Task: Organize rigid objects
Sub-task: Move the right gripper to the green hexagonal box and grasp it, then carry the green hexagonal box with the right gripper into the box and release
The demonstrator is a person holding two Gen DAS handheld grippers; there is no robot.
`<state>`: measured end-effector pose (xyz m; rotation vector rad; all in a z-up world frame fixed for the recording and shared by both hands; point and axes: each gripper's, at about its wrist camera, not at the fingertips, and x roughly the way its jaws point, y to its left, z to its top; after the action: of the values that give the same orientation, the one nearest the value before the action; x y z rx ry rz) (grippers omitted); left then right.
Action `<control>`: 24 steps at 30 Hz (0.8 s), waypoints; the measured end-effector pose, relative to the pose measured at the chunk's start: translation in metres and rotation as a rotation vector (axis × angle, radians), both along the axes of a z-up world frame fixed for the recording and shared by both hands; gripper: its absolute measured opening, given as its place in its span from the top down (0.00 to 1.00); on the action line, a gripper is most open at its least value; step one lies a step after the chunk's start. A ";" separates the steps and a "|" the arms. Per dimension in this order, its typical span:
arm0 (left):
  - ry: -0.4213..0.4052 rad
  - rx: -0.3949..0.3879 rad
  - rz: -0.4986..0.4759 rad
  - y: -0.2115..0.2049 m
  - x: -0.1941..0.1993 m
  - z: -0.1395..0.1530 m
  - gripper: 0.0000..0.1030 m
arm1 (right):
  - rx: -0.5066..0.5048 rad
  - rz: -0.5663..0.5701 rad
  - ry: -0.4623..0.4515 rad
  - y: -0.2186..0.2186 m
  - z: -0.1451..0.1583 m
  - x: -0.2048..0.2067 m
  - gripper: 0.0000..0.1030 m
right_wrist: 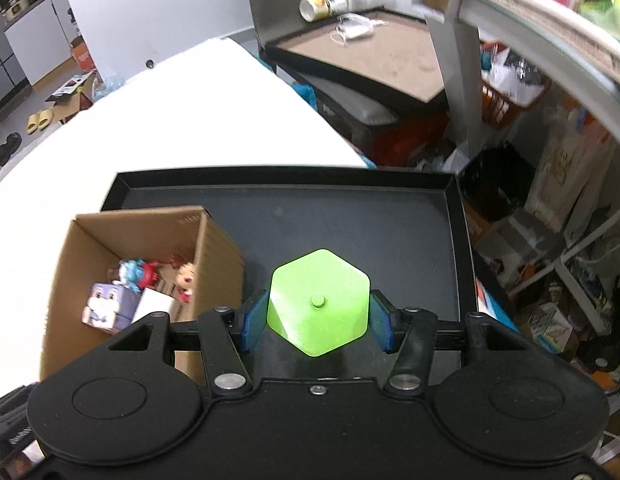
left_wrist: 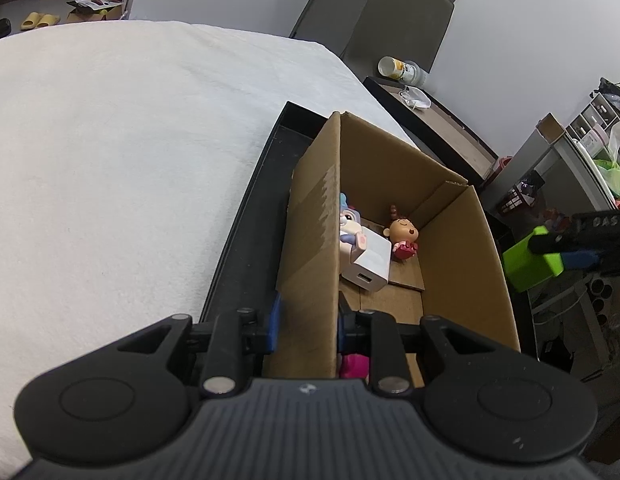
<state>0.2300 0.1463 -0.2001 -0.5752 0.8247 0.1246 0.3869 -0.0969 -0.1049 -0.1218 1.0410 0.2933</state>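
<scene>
Right gripper clamps the green hexagonal block between its blue pads, over the black tray just right of the cardboard box. Left gripper is pinched nearly closed on the box's near wall. Figurines and a white charger lie inside the box.

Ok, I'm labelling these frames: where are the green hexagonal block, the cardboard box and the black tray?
green hexagonal block [right_wrist: 318,300]: right wrist view, top face near its knob.
cardboard box [left_wrist: 461,264]: left wrist view, inner right wall.
black tray [right_wrist: 349,216]: right wrist view, bare floor.
</scene>
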 end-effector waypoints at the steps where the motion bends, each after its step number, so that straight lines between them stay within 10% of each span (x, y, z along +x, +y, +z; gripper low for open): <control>1: 0.000 -0.002 0.001 0.000 0.000 0.000 0.76 | -0.006 0.005 -0.011 0.002 0.003 -0.001 0.49; 24: -0.004 -0.038 -0.004 0.005 0.001 -0.002 0.76 | 0.013 0.123 -0.077 0.070 0.042 -0.023 0.49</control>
<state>0.2311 0.1513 -0.2019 -0.6092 0.8253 0.1041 0.3641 -0.0267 -0.0631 -0.1841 0.9568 0.4039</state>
